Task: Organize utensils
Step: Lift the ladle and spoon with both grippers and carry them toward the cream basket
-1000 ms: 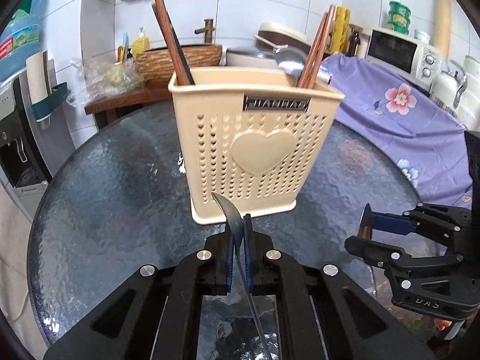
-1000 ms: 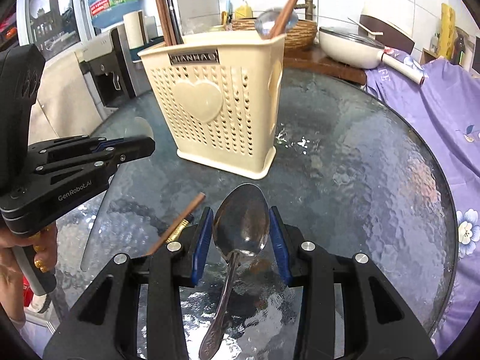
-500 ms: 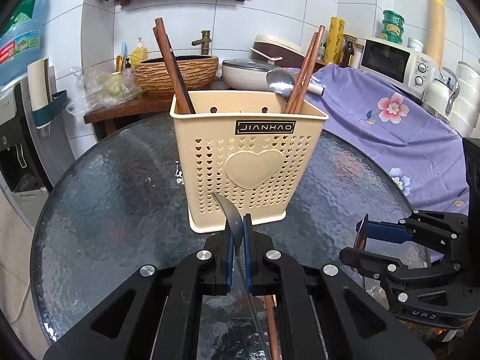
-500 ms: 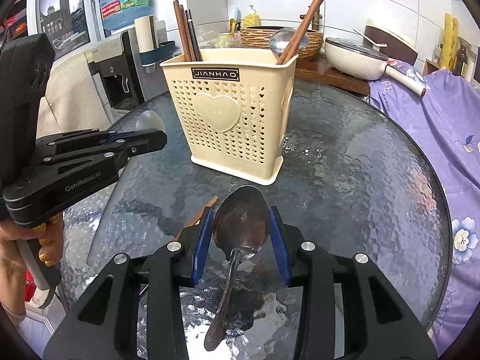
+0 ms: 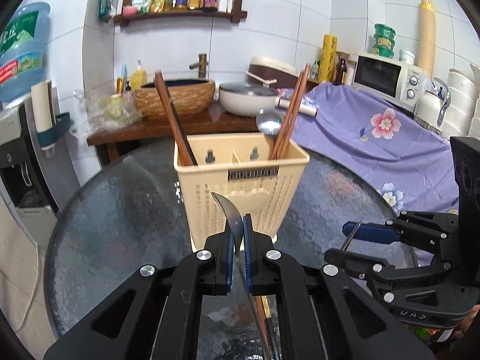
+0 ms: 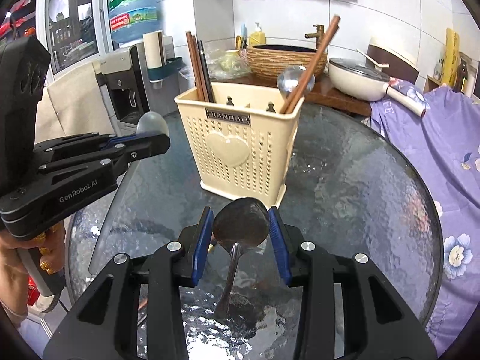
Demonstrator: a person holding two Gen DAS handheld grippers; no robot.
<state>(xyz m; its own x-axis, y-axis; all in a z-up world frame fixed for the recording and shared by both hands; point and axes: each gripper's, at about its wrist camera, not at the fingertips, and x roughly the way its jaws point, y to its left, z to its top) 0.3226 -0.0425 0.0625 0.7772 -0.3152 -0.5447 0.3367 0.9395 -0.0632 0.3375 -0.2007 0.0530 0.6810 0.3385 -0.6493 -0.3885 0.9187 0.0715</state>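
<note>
**Two spoons held, holder dead ahead**

The left gripper point(image 5: 237, 234) is clamped on a spoon point(image 5: 229, 213) turned edge-on; the right gripper point(image 6: 241, 231) grips a second spoon point(image 6: 241, 225) across its bowl, handle trailing back beneath it. The utensil holder point(image 6: 240, 150) stands on the worktop point(image 6: 360, 195) just ahead of and below both grippers, its opening facing up. Neither looks clearly nearer.

Surface point(image 6: 360, 180): dark textured glass, pebbled, glossy glare. Caddy point(image 6: 240, 150): cream plastic, matt, perforated walls, metal-look nameplate. Chopsticks point(image 6: 312, 63): dark brown wood, smooth. Spoons: polished metal, one in right gripper point(image 6: 241, 228) tarnished-looking bowl point(image 6: 240, 225), one in left gripper point(image 5: 237, 234) thin-edged, shiny. Gripper bodies matt black plastic, blue pads point(image 6: 201, 237), silver screws. Cloth point(image 5: 375, 138): purple floral fabric, creased.
</note>
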